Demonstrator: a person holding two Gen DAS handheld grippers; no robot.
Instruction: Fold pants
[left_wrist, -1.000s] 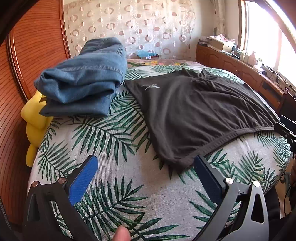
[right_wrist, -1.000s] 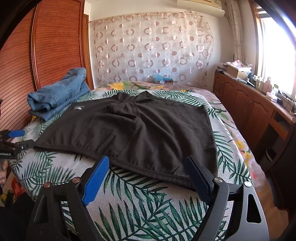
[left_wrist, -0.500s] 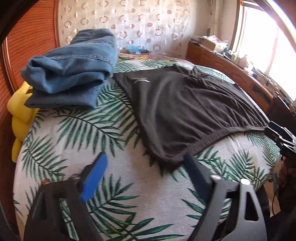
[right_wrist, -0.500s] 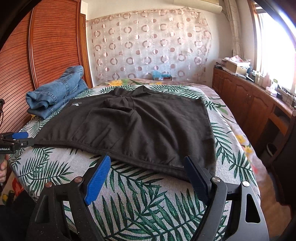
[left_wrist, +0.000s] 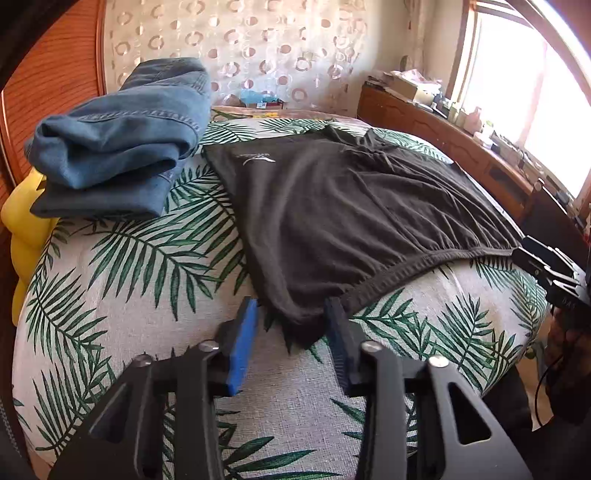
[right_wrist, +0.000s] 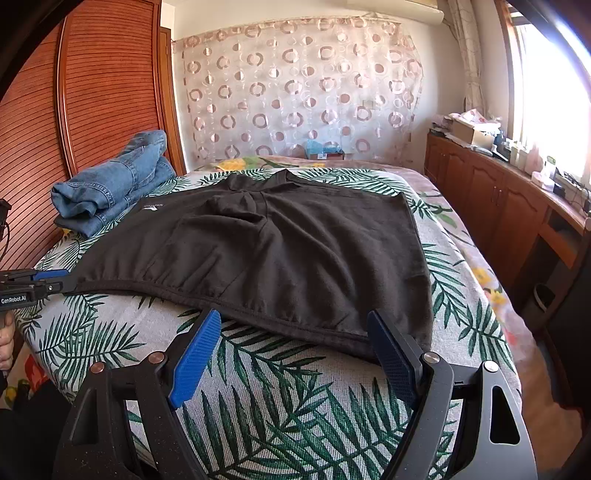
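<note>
**Occlusions / cut-offs**

I can't tell if the left gripper (left_wrist: 290, 319) pads touch the black pants (left_wrist: 354, 214) corner between them. Yellow object (left_wrist: 26, 229) mostly buried under the jeans (left_wrist: 122, 144) (unidentifiable). Sideboard clutter (right_wrist: 532, 162) is washed out by window glare.

Bright daylight, blown-out window (left_wrist: 535, 96) right, fisheye-bent edges, sharp focus

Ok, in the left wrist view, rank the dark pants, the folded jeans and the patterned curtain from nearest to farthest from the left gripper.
From the left gripper:
1. Dark pants: waistband corner between the fingers, which have just been closing.
2. Folded jeans: farther back, on the bed's left.
3. Patterned curtain: on the far wall beyond the bed.
</note>
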